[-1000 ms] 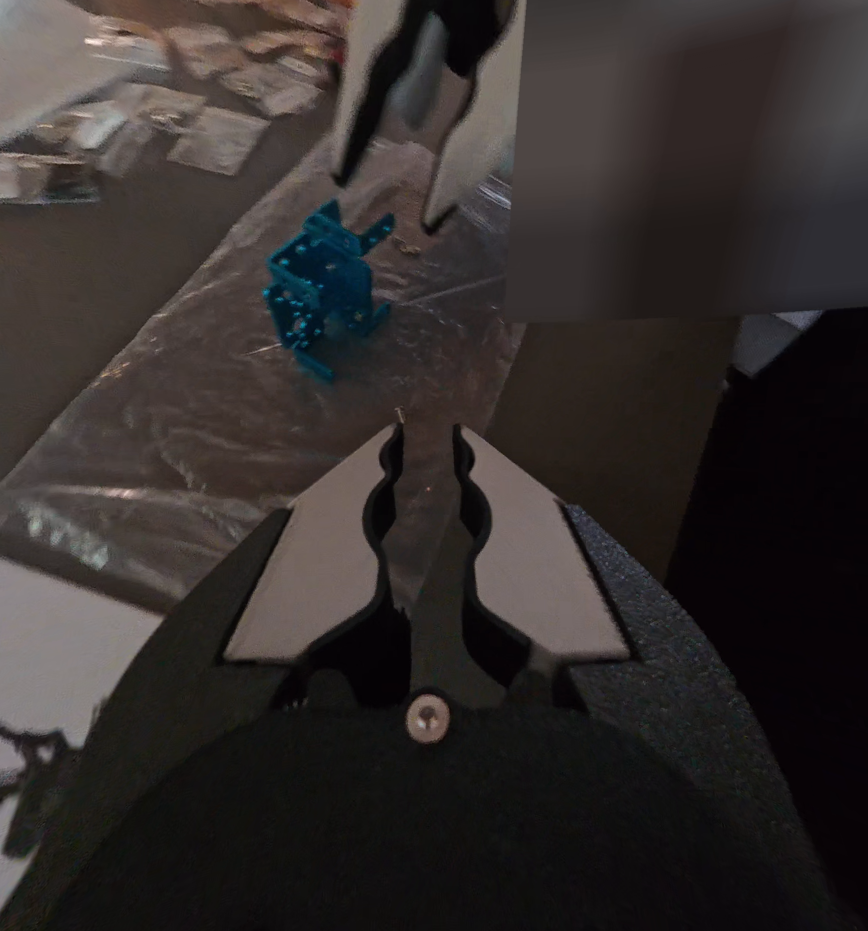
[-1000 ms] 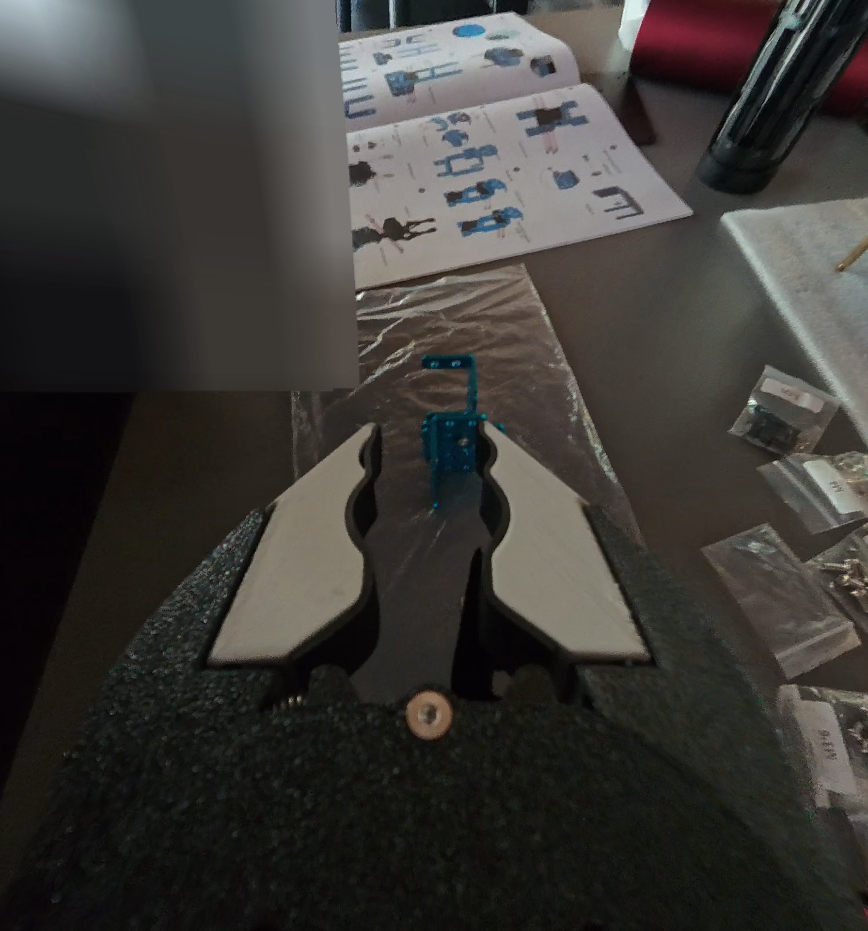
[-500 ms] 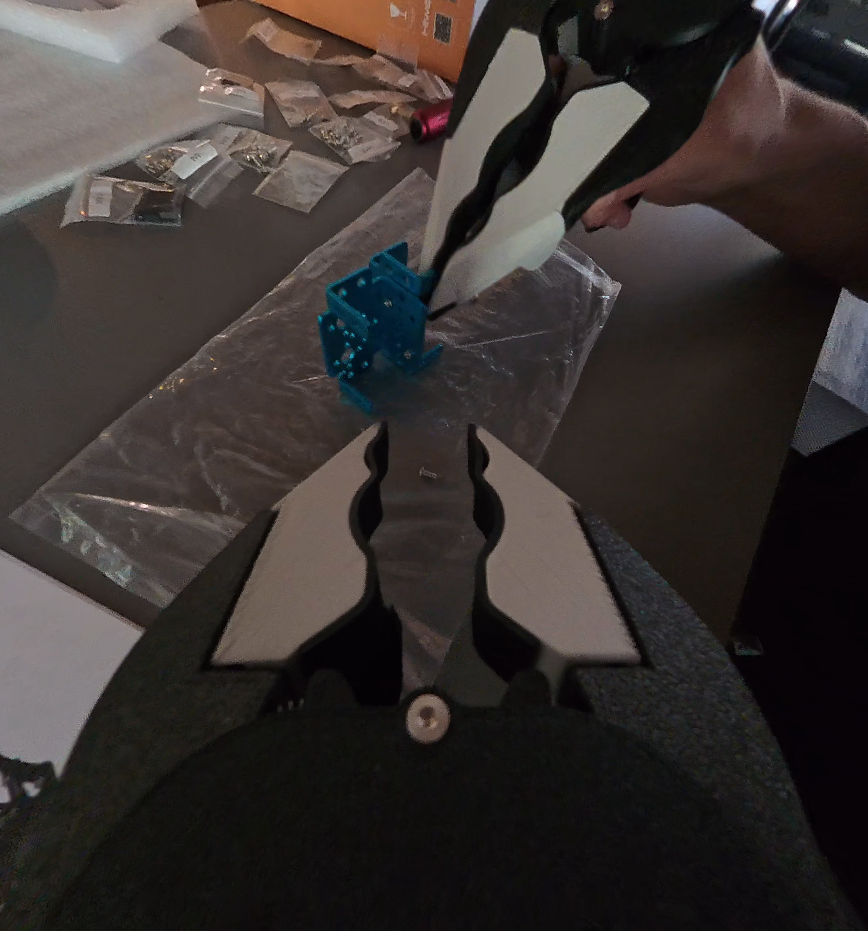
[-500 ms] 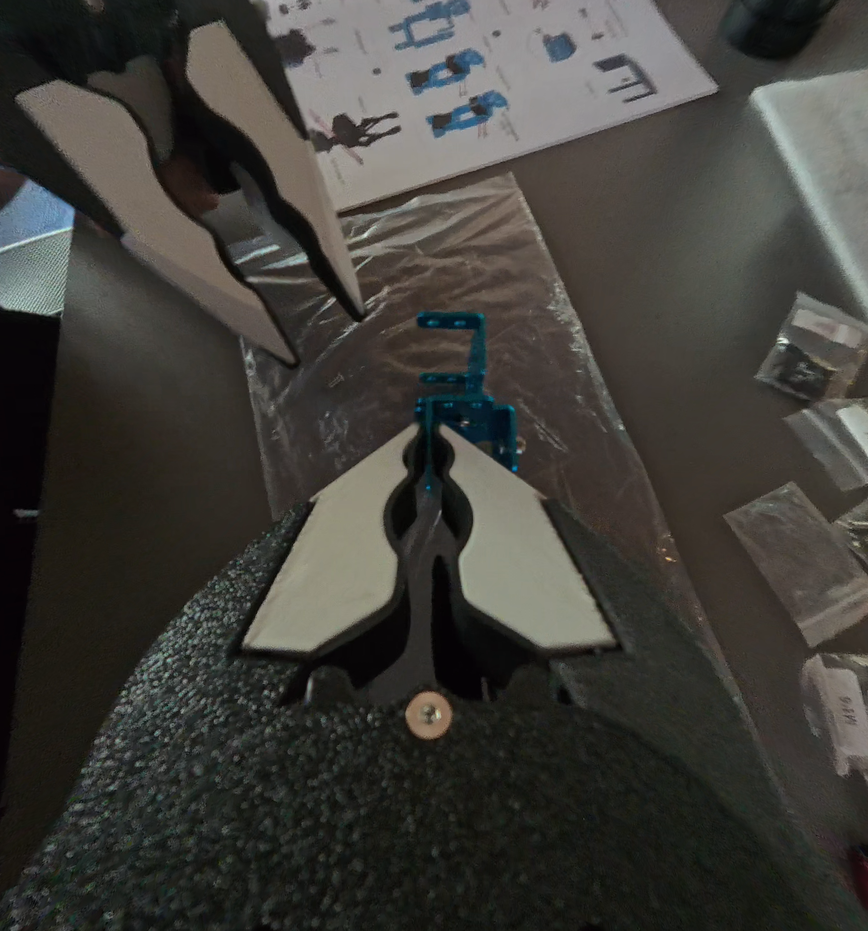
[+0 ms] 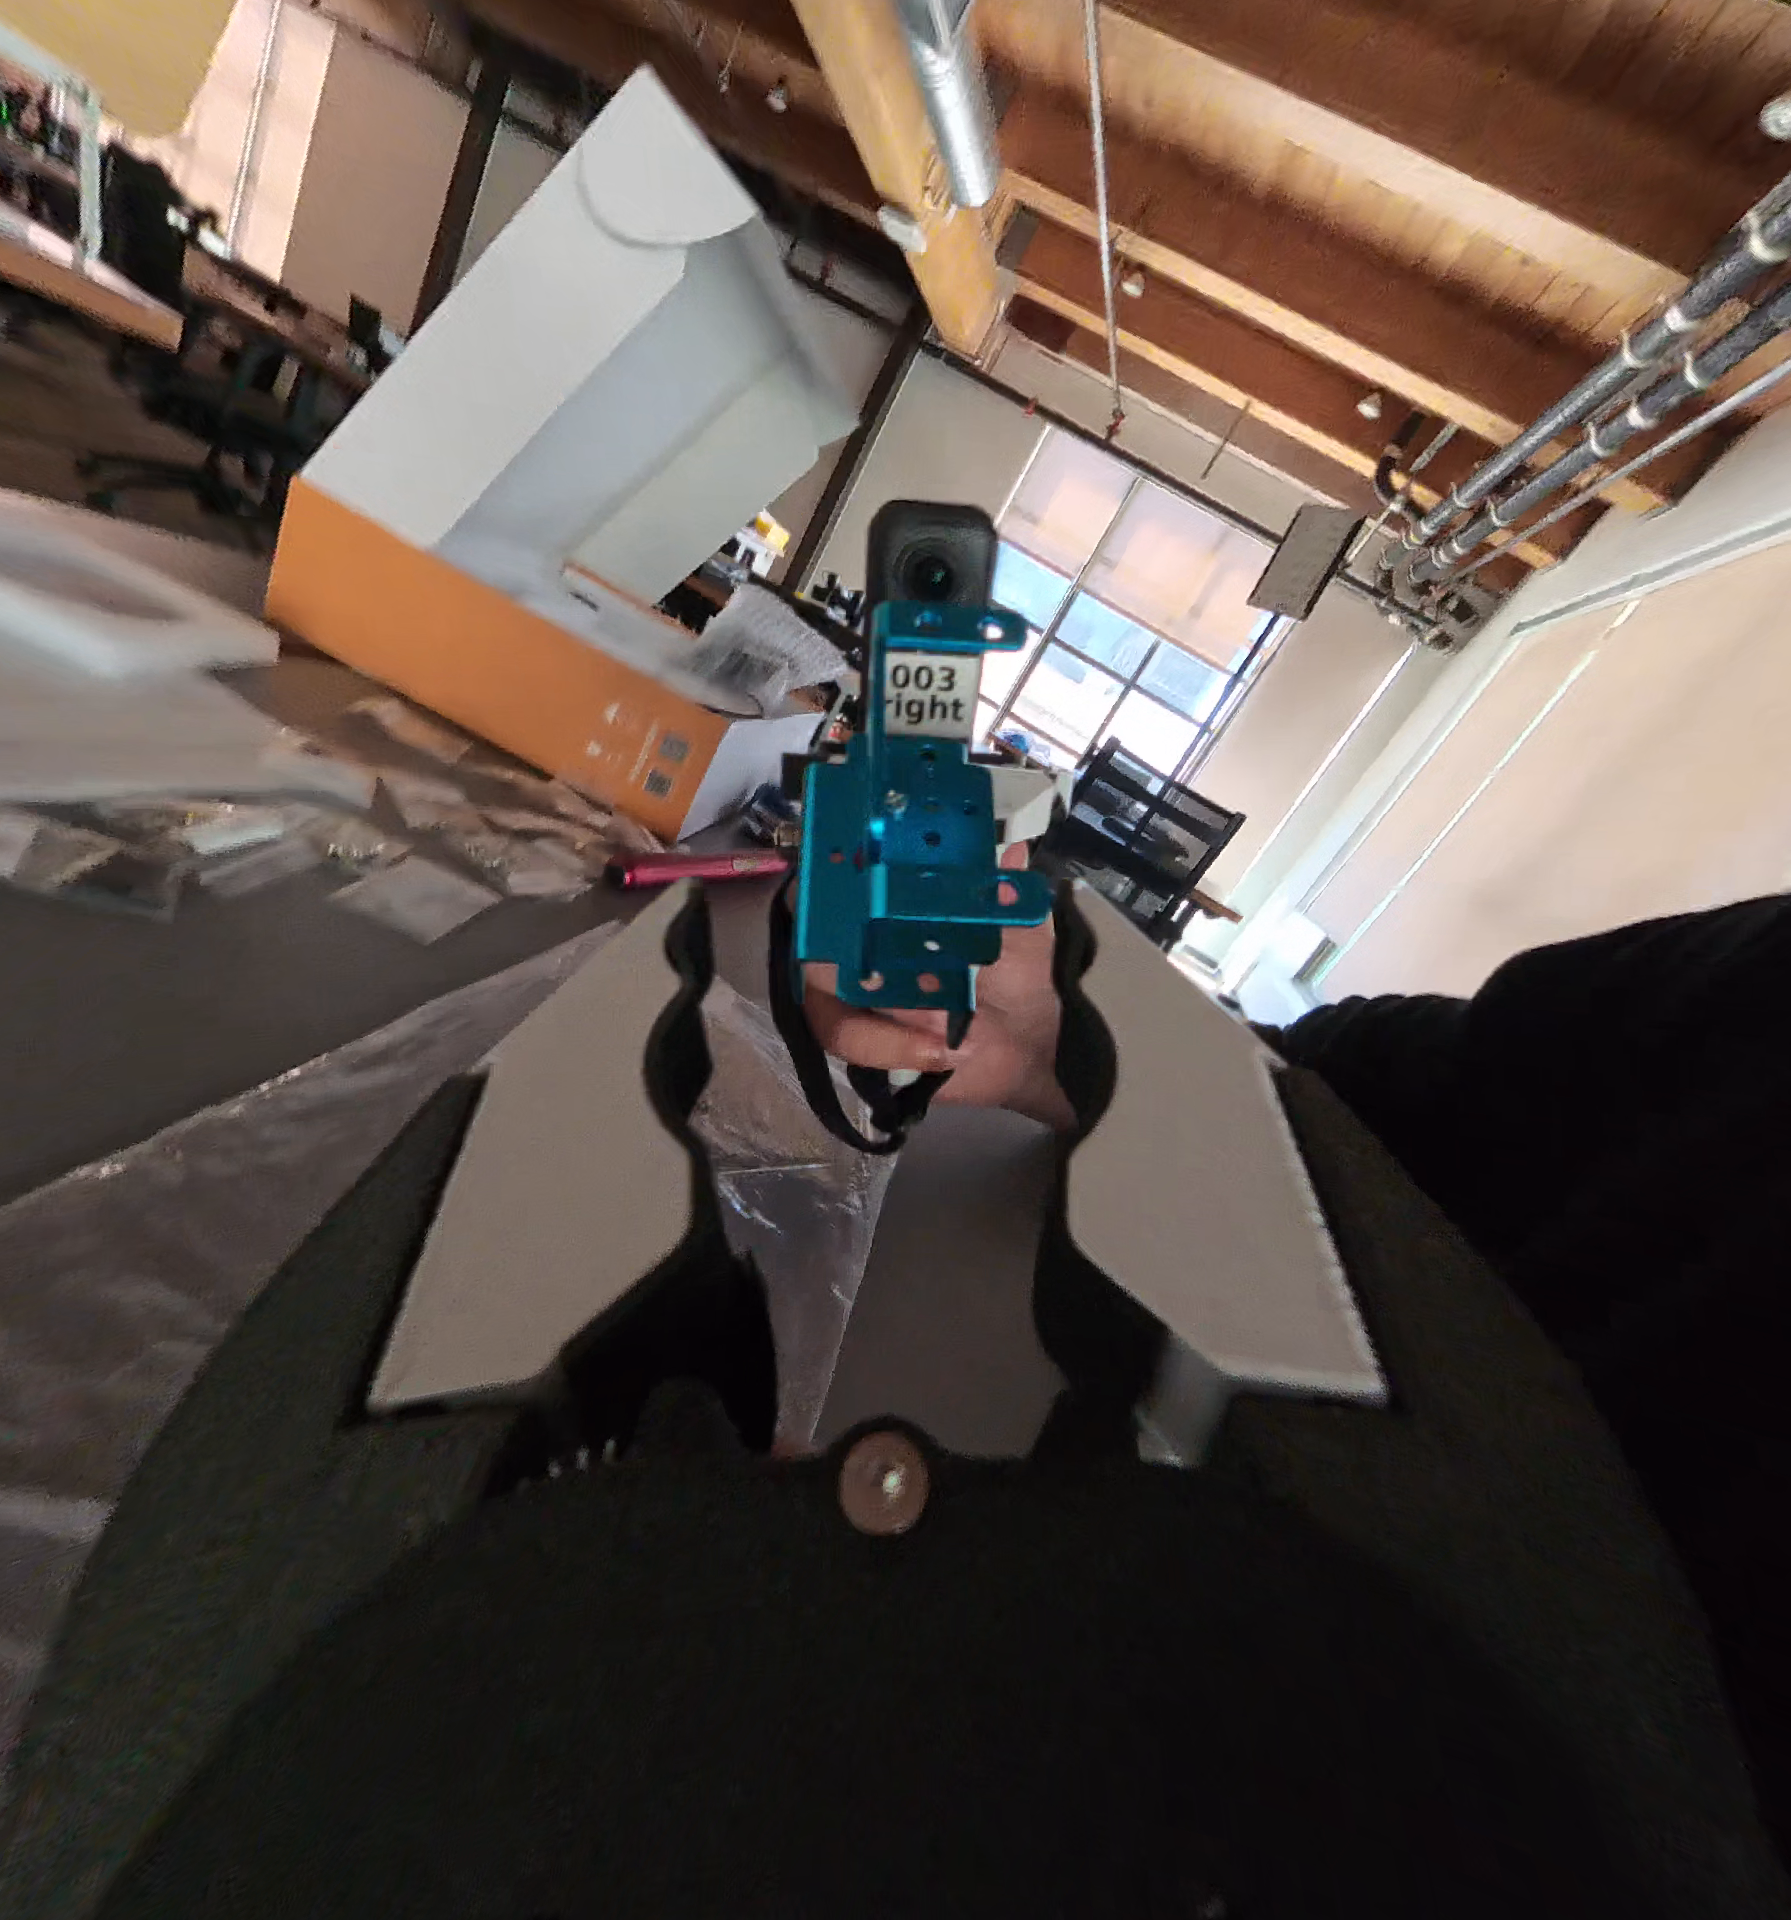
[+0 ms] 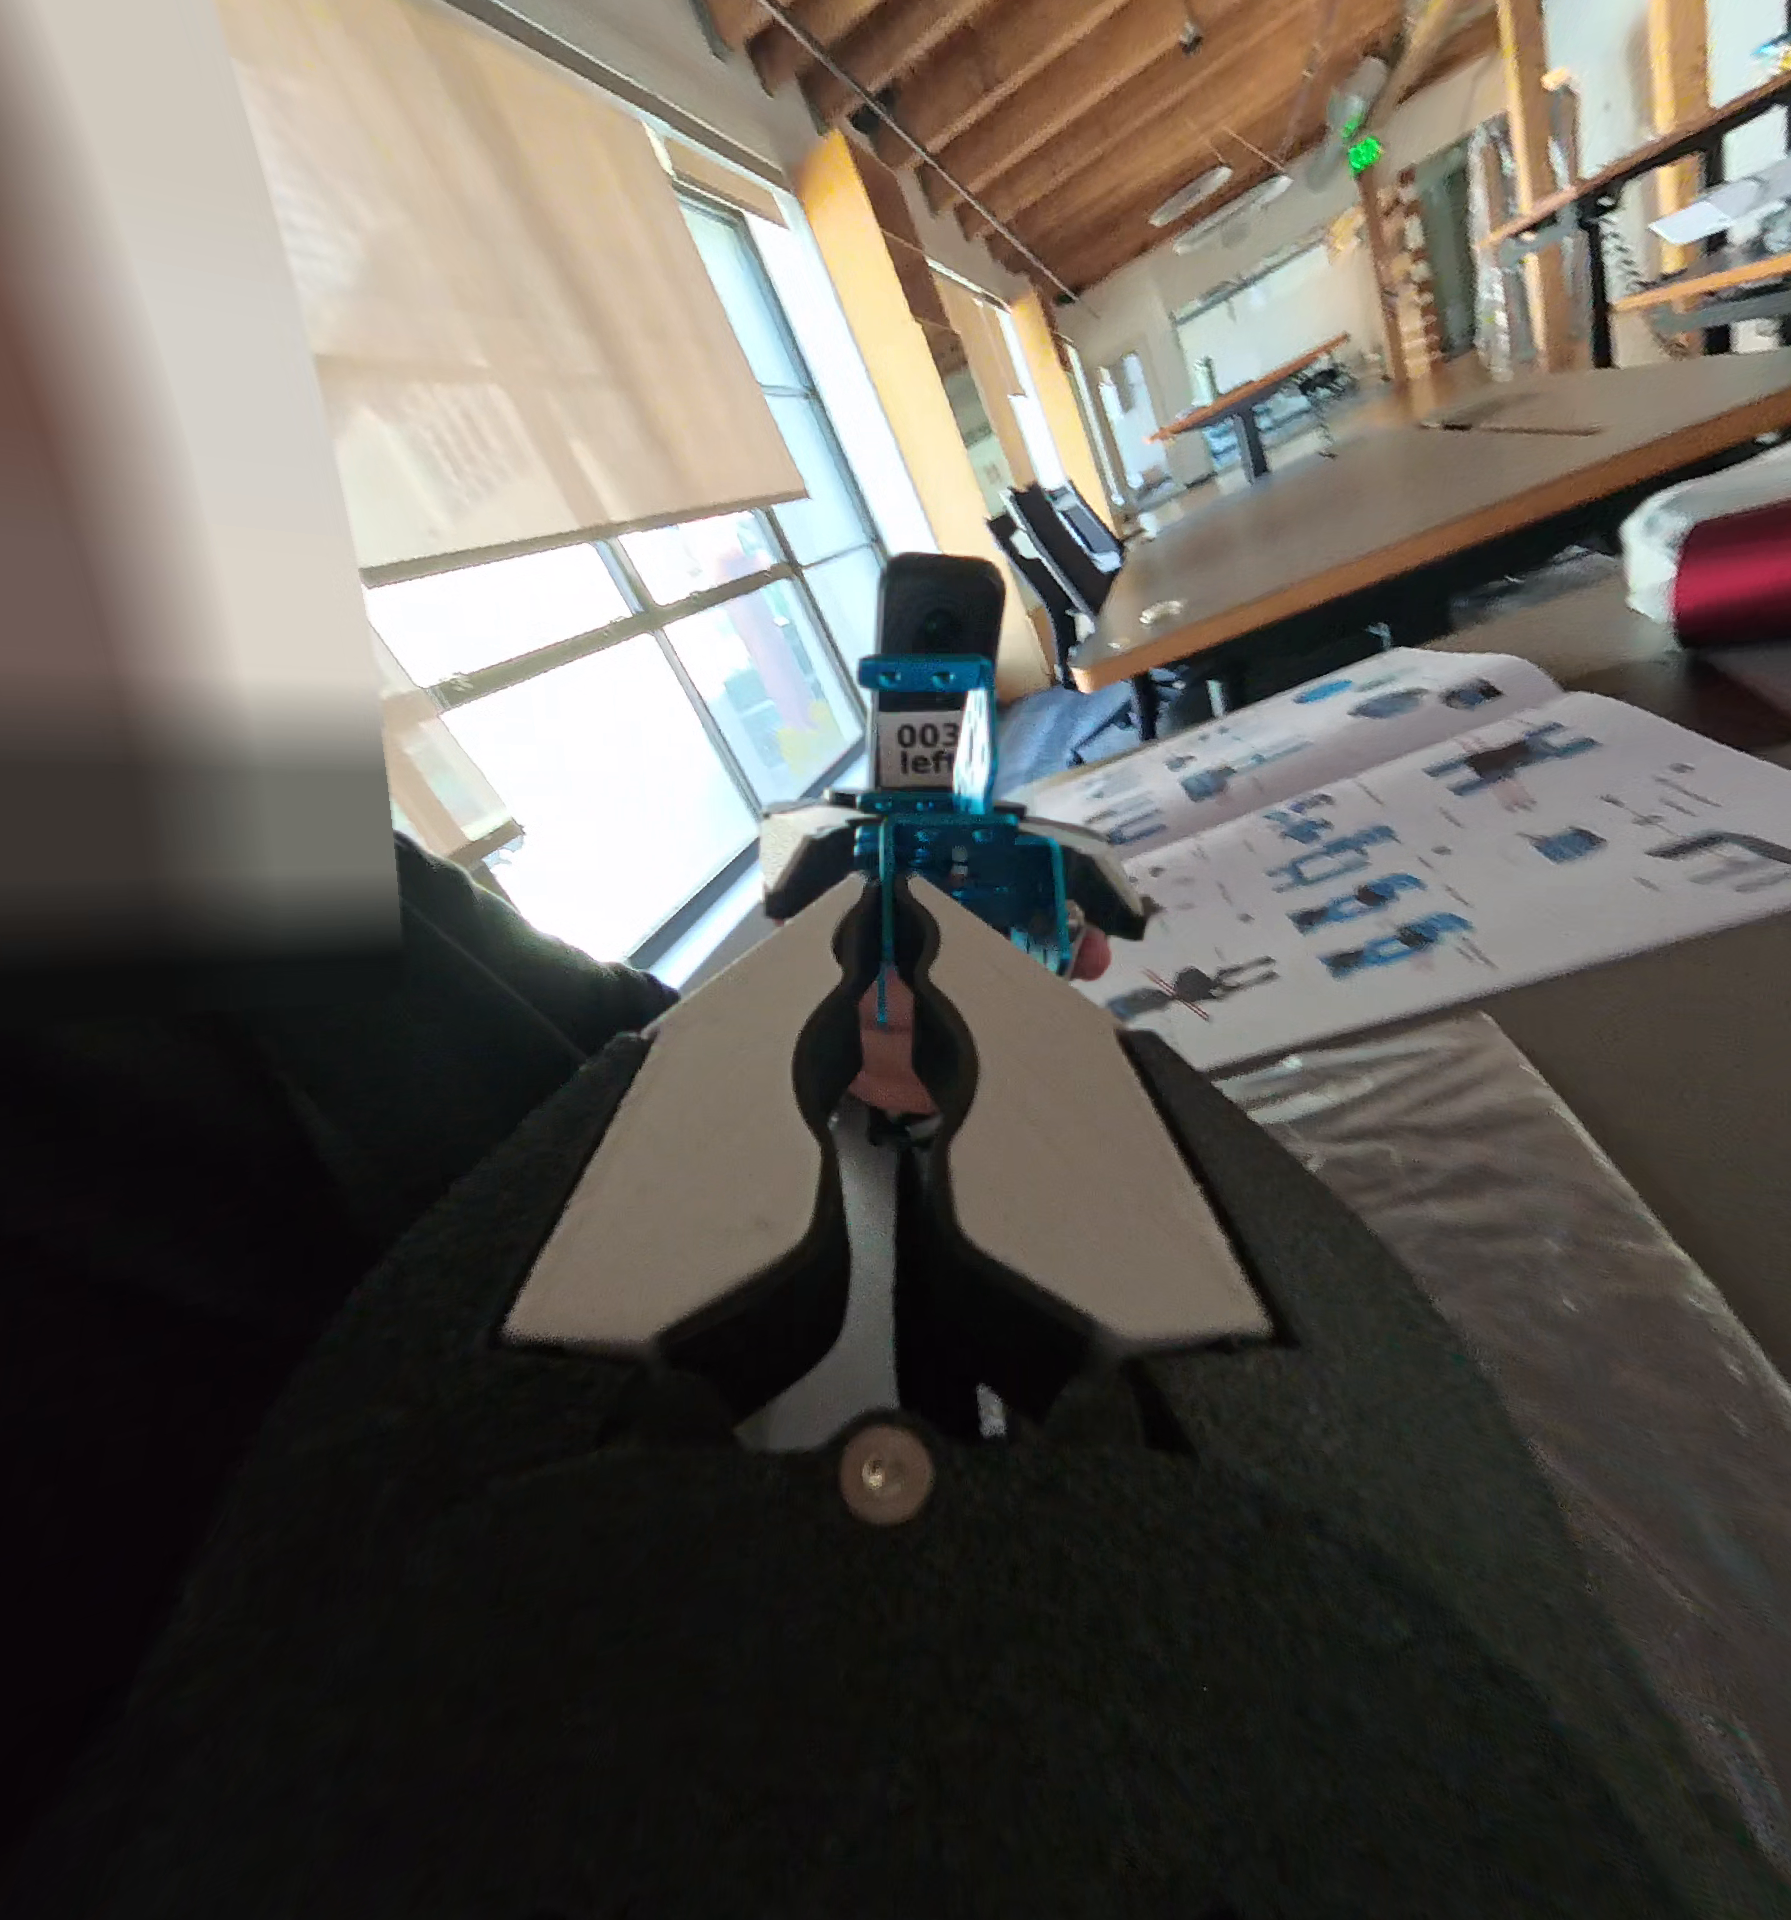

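Observation:
A blue metal bracket assembly (image 5: 906, 862) is held up in the air, off the table. My right gripper (image 6: 886, 883) is shut on a thin blue plate of the bracket (image 6: 958, 883). My left gripper (image 5: 875, 904) is open wide, its jaws standing either side of the bracket with a gap on both sides. The two grippers face each other head on. The right one's black camera (image 5: 930, 566) shows above the bracket, and the left one's camera (image 6: 938, 613) shows likewise. A hand (image 5: 984, 1039) shows behind the bracket.
A clear plastic sheet (image 5: 143, 1247) lies on the dark table (image 6: 1649, 1039) below, also in the right wrist view (image 6: 1493, 1195). An open instruction booklet (image 6: 1442, 831) lies beyond it. An orange and white box (image 5: 486, 623), small parts bags (image 5: 403, 821) and a pink pen (image 5: 683, 868) sit at the left. Only a small space, under 4 cm, lies between the two pairs of fingers.
The right gripper closed on the blue bracket and lifted it off the plastic sheet. Both grippers tilted up from the table to face each other. The left jaws opened wider around the bracket.

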Demonstrator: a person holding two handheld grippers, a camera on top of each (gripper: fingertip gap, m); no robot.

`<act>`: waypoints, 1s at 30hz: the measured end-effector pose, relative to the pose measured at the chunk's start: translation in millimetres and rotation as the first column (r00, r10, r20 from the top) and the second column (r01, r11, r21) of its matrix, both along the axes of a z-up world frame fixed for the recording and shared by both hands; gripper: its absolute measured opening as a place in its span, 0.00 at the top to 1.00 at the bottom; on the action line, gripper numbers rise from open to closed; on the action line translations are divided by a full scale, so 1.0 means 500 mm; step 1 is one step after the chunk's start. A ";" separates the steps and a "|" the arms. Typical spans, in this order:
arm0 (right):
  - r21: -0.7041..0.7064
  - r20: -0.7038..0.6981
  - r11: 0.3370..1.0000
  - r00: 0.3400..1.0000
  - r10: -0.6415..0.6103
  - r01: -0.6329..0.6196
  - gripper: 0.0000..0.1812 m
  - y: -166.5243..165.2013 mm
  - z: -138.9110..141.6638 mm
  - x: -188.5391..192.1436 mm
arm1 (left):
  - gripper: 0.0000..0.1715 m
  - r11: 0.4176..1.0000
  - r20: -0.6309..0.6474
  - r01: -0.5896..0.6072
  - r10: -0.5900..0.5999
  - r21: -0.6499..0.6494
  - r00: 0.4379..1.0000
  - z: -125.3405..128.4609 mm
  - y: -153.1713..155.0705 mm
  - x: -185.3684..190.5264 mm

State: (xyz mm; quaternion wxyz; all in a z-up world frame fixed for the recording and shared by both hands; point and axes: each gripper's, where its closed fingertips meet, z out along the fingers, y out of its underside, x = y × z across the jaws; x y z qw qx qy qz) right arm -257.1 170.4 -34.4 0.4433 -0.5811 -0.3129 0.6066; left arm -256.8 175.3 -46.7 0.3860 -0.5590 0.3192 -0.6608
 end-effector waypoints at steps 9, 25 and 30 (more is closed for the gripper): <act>0.031 0.025 0.999 0.999 0.029 -0.030 1.00 -0.012 -0.015 -0.025 | 0.76 0.998 -0.040 0.024 -0.022 0.061 0.999 -0.012 -0.016 -0.013; 0.149 0.878 0.977 0.475 -0.060 -0.151 0.96 0.001 -0.290 -0.044 | 0.76 0.818 -0.576 0.222 0.155 0.530 0.802 -0.121 0.203 -0.022; 0.043 0.875 0.970 0.477 0.080 -0.241 0.95 0.010 -0.304 -0.041 | 0.76 0.831 -0.560 0.266 0.064 0.488 0.826 -0.133 0.211 -0.010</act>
